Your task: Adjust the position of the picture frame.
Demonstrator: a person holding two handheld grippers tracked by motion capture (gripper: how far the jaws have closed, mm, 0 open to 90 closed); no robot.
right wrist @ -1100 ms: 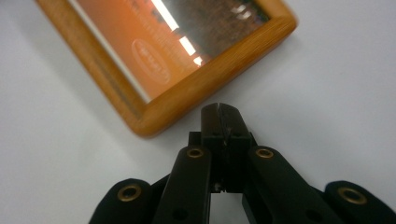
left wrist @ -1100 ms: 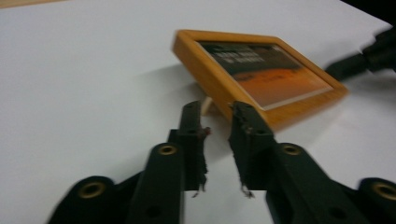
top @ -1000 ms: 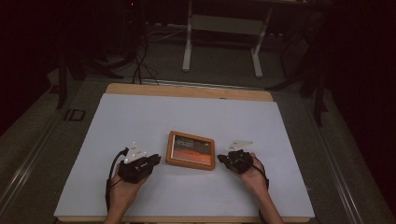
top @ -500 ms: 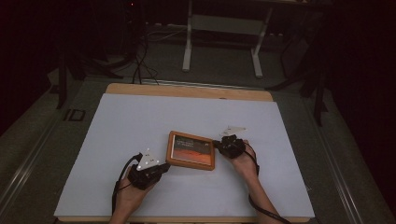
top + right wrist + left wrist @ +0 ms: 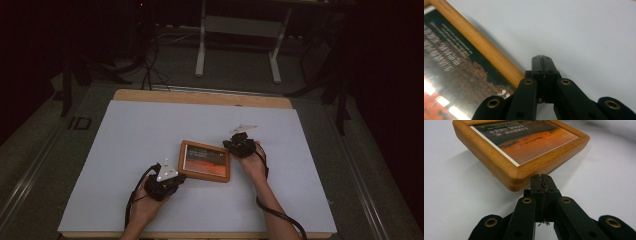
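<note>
frame: 1 wooden picture frame, lies flat, picture side up, on the white bench, a bit toward the person from bench centre
frame axis: long side runs roughly left-right across the bench, slightly skewed; right end sits a little nearer the person than the left end in the high view
frame edges: thick rounded wood rim, white mat strip inside it, dark-and-orange print
left claw: jaws closed flat together, nothing between them; tip is at the frame's near-left corner, touching or just short of it, cannot tell which
right claw: jaws closed, nothing between them; tip sits just off the frame's right rim near the far-right corner, over bare bench; contact with the rim not clear
room to move: wide bare bench left of the frame, beyond it and to the right; a narrower strip between the frame and the near bench edge, taken up by both hands
bench edges: white sheet covers most of the top, a wood strip shows along the far edge; the frame is well apart from every edge
off bench: dark floor, cables and a white stand beyond the far edge
count: 1 frame, 2 claws, 2 hands, 1 bench
</note>
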